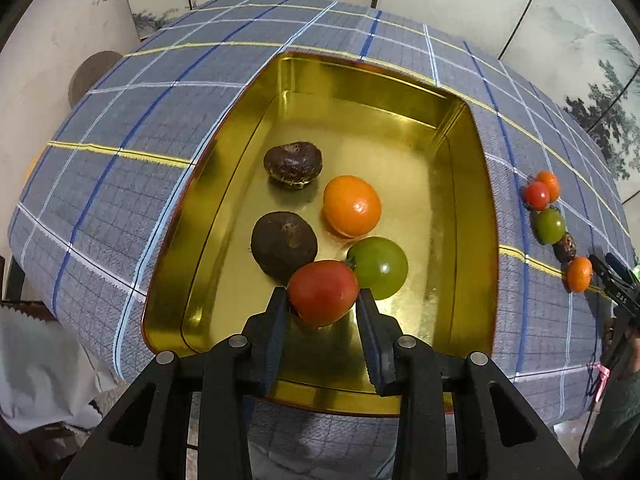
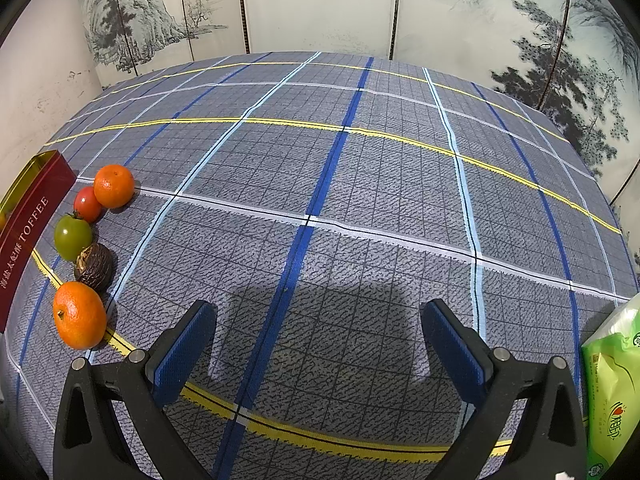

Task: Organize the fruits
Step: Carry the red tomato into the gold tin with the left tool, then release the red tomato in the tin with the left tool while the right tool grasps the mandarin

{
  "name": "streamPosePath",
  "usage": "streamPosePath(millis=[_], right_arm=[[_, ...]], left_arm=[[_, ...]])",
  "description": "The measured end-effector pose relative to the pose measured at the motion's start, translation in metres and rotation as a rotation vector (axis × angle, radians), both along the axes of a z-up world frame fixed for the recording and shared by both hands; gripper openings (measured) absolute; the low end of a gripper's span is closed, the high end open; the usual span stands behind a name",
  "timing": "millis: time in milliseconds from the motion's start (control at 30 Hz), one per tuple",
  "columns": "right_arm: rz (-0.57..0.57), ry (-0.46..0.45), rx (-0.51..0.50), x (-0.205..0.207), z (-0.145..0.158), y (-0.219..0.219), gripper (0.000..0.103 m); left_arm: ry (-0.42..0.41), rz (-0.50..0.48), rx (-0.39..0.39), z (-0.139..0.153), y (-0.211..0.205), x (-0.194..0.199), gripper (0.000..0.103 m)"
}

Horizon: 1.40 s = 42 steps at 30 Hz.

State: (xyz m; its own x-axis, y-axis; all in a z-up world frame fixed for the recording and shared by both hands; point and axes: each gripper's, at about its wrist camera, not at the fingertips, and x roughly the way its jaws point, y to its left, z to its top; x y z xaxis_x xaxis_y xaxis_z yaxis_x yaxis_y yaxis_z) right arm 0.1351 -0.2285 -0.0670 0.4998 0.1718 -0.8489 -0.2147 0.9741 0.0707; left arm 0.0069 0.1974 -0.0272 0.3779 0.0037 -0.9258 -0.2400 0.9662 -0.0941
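Over the gold tin (image 1: 460, 184) on the plaid tablecloth (image 1: 120, 200), the left gripper (image 1: 322, 300) is clenched on a red tomato (image 1: 322, 293), held above the tin's floor, where two dark brown fruits (image 1: 293, 165) (image 1: 284, 242) lie to the left and an orange fruit (image 1: 351, 206) and a green tomato (image 1: 379, 265) to the right. Just right of the tin, outside it, a row runs on the cloth: an orange fruit (image 2: 114, 186), a small red tomato (image 2: 87, 203), a green tomato (image 2: 73, 237), a dark brown fruit (image 2: 94, 267) and another orange fruit (image 2: 79, 315). Farther right, the right gripper (image 2: 320, 312) hangs released, its jaws wide apart and empty over bare cloth, with a green packet (image 2: 616, 392) at the far right edge.
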Motion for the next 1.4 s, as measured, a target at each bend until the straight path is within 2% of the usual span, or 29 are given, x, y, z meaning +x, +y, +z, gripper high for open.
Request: streamPosePath(millis=[867, 1067, 1333, 1400], right_arm=[[-0.001, 0.000, 0.000, 0.000, 0.000, 0.001, 0.103], [-0.035, 0.006, -0.006, -0.003, 0.000, -0.002, 0.102], [-0.006, 0.015, 0.037, -0.028, 0.017, 0.014, 0.086], [0.019, 0.013, 0.060, -0.036, 0.025, 0.021, 0.077]], left_arm=[[0.004, -0.014, 0.064, -0.014, 0.004, 0.015, 0.036], [0.002, -0.013, 0.066, -0.015, 0.003, 0.015, 0.037], [-0.010, -0.002, 0.067, -0.016, 0.002, 0.012, 0.037], [-0.010, 0.000, 0.066, -0.016, 0.003, 0.011, 0.038]])
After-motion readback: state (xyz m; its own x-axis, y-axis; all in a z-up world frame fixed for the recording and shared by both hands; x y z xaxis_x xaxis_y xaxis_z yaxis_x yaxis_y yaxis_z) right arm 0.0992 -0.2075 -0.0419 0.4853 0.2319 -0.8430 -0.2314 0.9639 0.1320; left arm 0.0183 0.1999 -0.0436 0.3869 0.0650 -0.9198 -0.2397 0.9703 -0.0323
